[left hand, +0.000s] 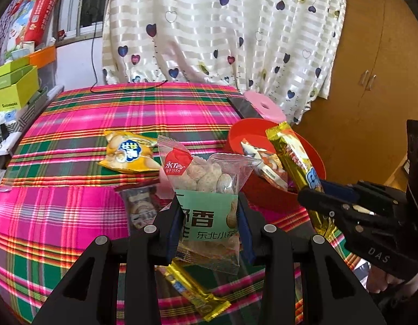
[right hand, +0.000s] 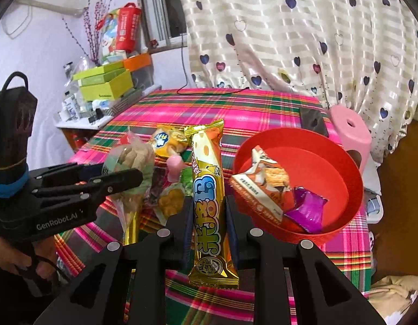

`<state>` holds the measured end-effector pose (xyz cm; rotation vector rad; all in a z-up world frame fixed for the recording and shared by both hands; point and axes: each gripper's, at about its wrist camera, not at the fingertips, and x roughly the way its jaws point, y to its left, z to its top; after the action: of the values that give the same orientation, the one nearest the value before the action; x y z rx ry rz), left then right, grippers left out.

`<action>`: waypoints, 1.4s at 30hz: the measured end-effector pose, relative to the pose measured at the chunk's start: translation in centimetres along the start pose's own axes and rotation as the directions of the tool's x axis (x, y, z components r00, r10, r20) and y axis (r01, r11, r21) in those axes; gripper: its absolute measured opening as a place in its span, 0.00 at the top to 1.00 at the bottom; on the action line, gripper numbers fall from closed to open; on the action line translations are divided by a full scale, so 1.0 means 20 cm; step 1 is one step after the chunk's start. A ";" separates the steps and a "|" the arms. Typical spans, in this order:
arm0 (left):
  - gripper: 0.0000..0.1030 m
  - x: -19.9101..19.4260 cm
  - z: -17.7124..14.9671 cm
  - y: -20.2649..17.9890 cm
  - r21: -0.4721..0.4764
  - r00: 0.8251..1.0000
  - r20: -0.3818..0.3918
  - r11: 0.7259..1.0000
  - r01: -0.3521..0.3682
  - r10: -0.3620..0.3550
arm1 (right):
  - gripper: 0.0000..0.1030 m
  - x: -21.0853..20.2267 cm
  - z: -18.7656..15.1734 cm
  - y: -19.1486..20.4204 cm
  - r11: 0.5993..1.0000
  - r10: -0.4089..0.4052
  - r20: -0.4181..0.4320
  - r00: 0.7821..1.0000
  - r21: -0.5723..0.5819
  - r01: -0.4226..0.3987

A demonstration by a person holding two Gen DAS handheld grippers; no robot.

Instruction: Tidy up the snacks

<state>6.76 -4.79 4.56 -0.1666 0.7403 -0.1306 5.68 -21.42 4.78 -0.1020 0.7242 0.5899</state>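
My left gripper (left hand: 209,211) is shut on a clear peanut packet (left hand: 206,187) with a green label and holds it above the plaid table. It also shows in the right wrist view (right hand: 119,178). My right gripper (right hand: 207,211) is shut on a gold snack bar (right hand: 207,189), held upright left of the red bowl (right hand: 344,162). The bar shows in the left wrist view (left hand: 293,159) over the bowl (left hand: 265,192). The bowl holds an orange-white packet (right hand: 263,187) and a purple wrapper (right hand: 306,211).
On the plaid cloth (left hand: 73,216) lie a yellow snack packet (left hand: 127,154), a clear cookie packet (left hand: 140,205) and another gold bar (left hand: 195,289). A pink stool (right hand: 349,135) and a dark phone (right hand: 313,120) are behind the bowl. Green boxes (right hand: 106,81) stand at the left.
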 end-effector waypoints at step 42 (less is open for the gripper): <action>0.63 0.26 0.23 -0.19 0.059 0.997 -0.026 0.996 0.067 -0.066 | 0.81 0.32 0.12 -0.77 0.960 -0.235 -0.100 0.967 0.132 0.247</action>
<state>13.45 -8.92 5.28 -0.1325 0.7544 -0.2185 19.33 -30.60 0.70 -0.0806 0.8190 0.3005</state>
